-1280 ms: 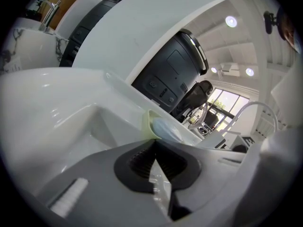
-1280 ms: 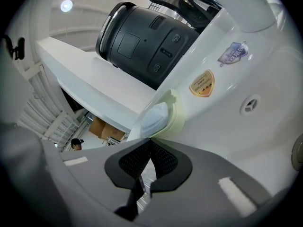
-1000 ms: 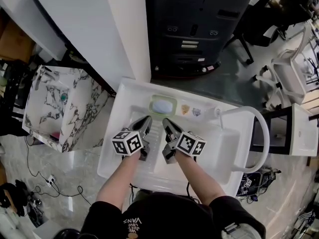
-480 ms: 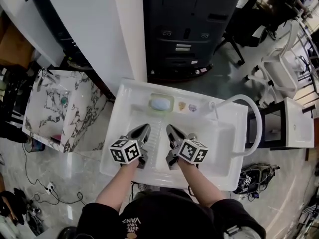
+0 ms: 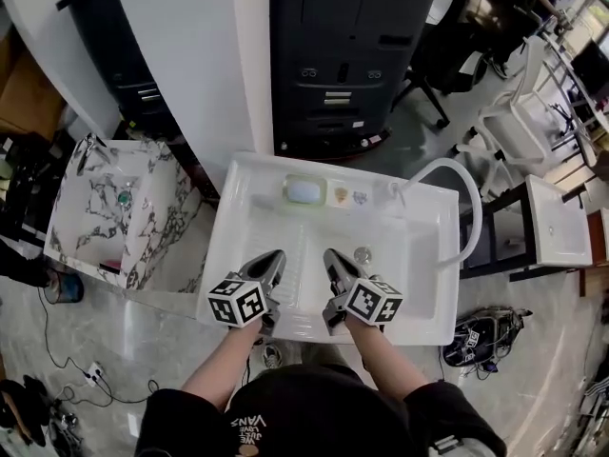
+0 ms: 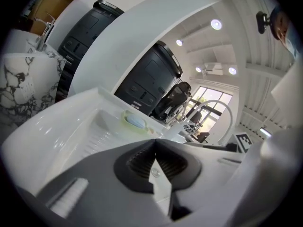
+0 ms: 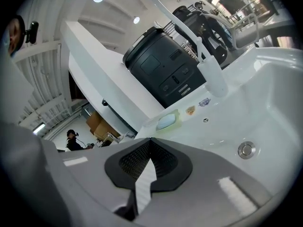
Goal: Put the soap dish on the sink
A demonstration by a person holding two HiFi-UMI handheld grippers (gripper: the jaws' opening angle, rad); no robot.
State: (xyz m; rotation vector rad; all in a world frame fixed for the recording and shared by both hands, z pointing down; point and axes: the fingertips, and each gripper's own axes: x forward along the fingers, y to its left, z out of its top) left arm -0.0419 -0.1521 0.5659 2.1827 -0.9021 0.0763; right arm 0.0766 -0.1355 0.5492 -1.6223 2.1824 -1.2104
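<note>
A pale green soap dish (image 5: 305, 190) with a light blue soap in it rests on the back ledge of the white sink (image 5: 428, 322). It also shows in the left gripper view as the soap dish (image 6: 134, 121) and in the right gripper view as the soap dish (image 7: 168, 121). My left gripper (image 5: 277, 258) and right gripper (image 5: 330, 256) hang side by side over the sink's front part, well short of the dish. Both are shut with nothing between the jaws. The tips of the left gripper (image 6: 155, 141) and the right gripper (image 7: 150, 140) meet.
A white hose faucet (image 5: 455, 181) arches at the sink's back right. The drain (image 5: 363, 254) lies right of the ribbed drainboard (image 5: 290, 255). Two small stickers (image 5: 349, 196) sit beside the dish. A marbled basin (image 5: 100, 203) stands to the left, a black machine (image 5: 352, 55) behind.
Both grippers have drawn back from the soap dish toward the sink's front edge, still shut and empty. The dish stays on the back ledge.
</note>
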